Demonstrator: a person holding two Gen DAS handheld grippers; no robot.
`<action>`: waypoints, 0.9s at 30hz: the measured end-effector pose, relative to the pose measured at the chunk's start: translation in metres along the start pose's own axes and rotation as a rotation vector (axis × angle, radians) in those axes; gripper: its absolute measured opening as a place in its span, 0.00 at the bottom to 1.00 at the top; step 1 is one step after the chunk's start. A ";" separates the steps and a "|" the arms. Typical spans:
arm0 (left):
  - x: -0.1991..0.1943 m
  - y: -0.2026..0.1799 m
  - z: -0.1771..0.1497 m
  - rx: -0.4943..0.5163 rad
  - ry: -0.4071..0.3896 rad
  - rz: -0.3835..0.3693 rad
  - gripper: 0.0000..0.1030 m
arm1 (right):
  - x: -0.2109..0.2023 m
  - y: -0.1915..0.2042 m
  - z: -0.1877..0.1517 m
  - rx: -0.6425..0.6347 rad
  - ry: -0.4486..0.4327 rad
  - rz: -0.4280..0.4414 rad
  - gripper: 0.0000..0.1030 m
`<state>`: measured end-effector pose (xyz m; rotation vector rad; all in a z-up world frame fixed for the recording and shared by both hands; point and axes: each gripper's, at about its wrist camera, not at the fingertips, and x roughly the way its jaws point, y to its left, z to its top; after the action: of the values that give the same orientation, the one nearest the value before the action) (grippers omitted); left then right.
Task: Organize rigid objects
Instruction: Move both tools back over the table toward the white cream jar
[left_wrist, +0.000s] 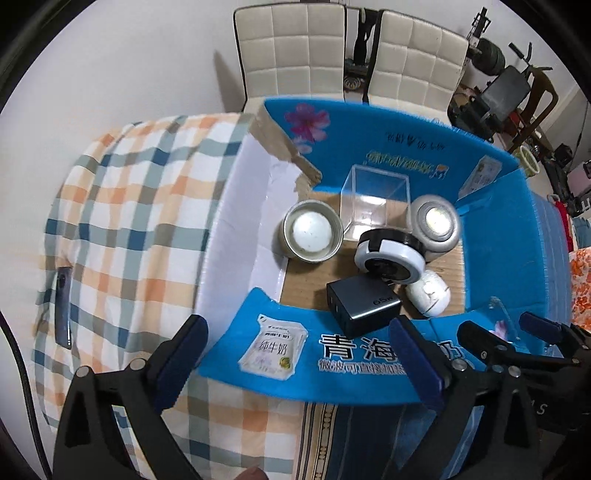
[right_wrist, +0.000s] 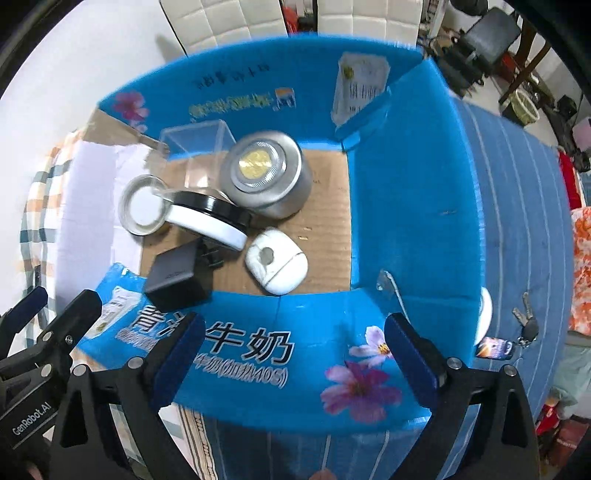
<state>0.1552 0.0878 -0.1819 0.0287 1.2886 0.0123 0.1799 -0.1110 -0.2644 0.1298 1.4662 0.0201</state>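
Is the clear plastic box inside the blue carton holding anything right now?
No, the clear plastic box in the blue carton is empty; the carton's brown floor shows through it.

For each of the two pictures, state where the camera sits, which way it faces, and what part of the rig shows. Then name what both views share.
Left wrist: on the left gripper, looking steeply down into the blue box; its open fingers frame the near flap, the right gripper beside.
Right wrist: on the right gripper, looking straight down at the near flap; open fingers show.
Shared: charger, steel tin, clear cube.
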 end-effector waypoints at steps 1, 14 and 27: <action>-0.007 0.000 -0.001 -0.002 -0.008 -0.002 0.97 | -0.008 0.008 -0.001 -0.003 -0.010 0.002 0.97; -0.102 -0.022 -0.007 0.059 -0.163 -0.068 0.97 | -0.128 -0.014 -0.034 0.015 -0.180 0.071 0.97; -0.065 -0.196 -0.037 0.193 -0.068 -0.226 0.97 | -0.150 -0.191 -0.102 0.314 -0.131 -0.023 0.97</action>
<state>0.0998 -0.1090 -0.1353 0.0486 1.2151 -0.3041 0.0503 -0.3067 -0.1455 0.3630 1.3314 -0.2340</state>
